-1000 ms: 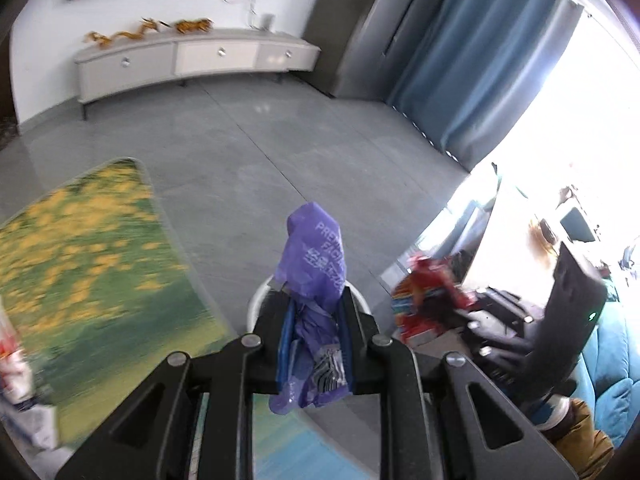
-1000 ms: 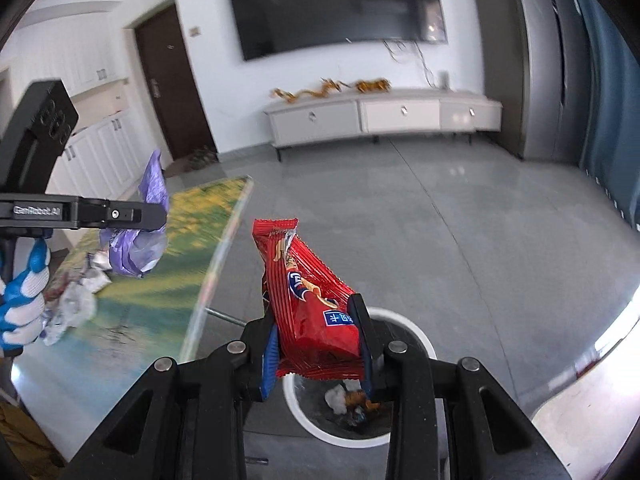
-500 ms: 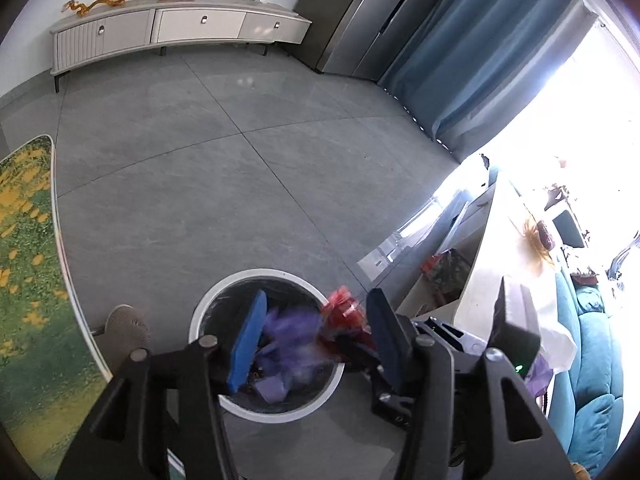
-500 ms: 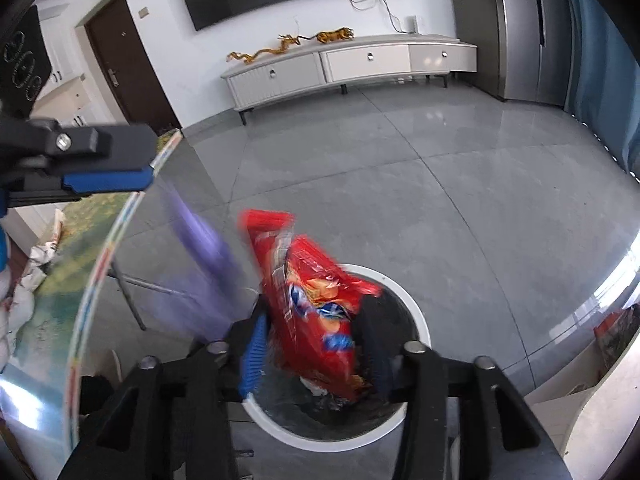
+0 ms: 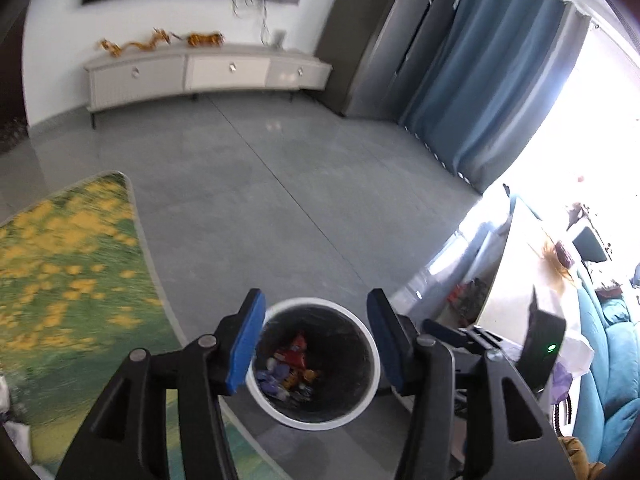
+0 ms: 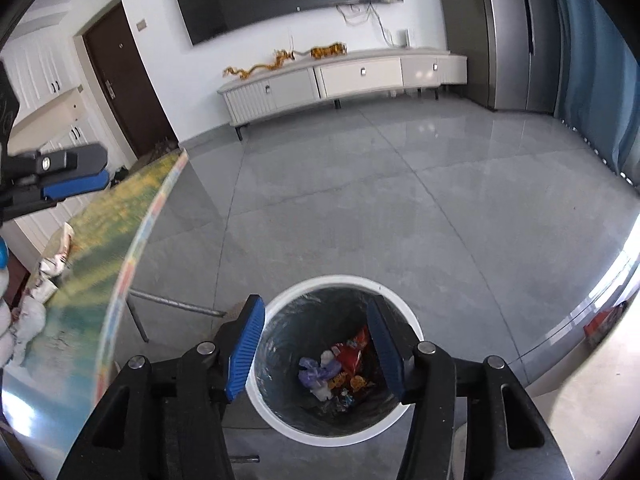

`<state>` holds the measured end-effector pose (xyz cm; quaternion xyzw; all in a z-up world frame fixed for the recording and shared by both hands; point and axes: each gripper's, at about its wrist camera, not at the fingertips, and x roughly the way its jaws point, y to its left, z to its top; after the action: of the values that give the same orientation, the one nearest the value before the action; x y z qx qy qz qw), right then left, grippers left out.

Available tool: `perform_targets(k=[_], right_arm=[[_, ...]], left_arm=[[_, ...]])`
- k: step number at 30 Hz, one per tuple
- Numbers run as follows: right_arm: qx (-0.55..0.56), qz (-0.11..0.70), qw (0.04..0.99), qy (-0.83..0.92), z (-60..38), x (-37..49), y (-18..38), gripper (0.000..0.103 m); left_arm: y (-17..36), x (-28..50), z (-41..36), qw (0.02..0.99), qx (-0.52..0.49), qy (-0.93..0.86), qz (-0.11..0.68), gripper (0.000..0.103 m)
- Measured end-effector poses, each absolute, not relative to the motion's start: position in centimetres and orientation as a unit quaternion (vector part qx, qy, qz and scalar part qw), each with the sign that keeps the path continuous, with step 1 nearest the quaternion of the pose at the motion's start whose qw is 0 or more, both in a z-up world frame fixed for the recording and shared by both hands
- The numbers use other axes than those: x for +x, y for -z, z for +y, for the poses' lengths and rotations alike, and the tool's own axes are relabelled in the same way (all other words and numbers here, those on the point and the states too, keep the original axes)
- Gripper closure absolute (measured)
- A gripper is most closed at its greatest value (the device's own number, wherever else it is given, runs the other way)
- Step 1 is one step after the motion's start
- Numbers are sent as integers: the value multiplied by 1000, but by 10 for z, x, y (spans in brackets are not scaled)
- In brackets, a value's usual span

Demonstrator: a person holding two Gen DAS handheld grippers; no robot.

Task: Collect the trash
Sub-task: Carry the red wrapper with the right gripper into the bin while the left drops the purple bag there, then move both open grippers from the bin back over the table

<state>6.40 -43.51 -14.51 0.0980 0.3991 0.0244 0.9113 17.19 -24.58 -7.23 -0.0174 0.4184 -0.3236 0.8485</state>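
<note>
A round bin with a white rim (image 5: 362, 408) (image 6: 412, 324) stands on the grey floor below both grippers. Inside lie a red snack wrapper (image 5: 294, 354) (image 6: 350, 354), a purple wrapper (image 5: 266, 376) (image 6: 314, 372) and other scraps. My left gripper (image 5: 314, 342) is open and empty above the bin. My right gripper (image 6: 316, 346) is open and empty above the bin. The left gripper also shows at the left edge of the right wrist view (image 6: 76, 182).
A glass table with a green and yellow flowered top (image 5: 60, 280) (image 6: 120, 248) stands to the left, with white crumpled trash (image 6: 28, 320) on it. A white TV cabinet (image 6: 340, 76) stands at the far wall. A desk (image 5: 520, 280) and blue sofa (image 5: 616, 368) are at right.
Both grippers opened over the bin. The purple wrapper fell from the left gripper and the red wrapper from the right one; both now lie in the bin.
</note>
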Motion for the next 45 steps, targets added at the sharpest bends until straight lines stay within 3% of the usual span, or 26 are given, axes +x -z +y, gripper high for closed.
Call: perform_targets(k=[21, 35, 45], right_arm=[[42, 261, 962, -72, -310, -8, -23, 50], [21, 275, 951, -140, -205, 8, -32, 50], [8, 283, 945, -162, -160, 7, -28, 50]], left_arm=[[-13, 60, -47, 916, -4, 237, 322, 52], [-9, 36, 140, 944, -27, 101, 313, 52], [0, 14, 199, 951, -49, 51, 302, 52]])
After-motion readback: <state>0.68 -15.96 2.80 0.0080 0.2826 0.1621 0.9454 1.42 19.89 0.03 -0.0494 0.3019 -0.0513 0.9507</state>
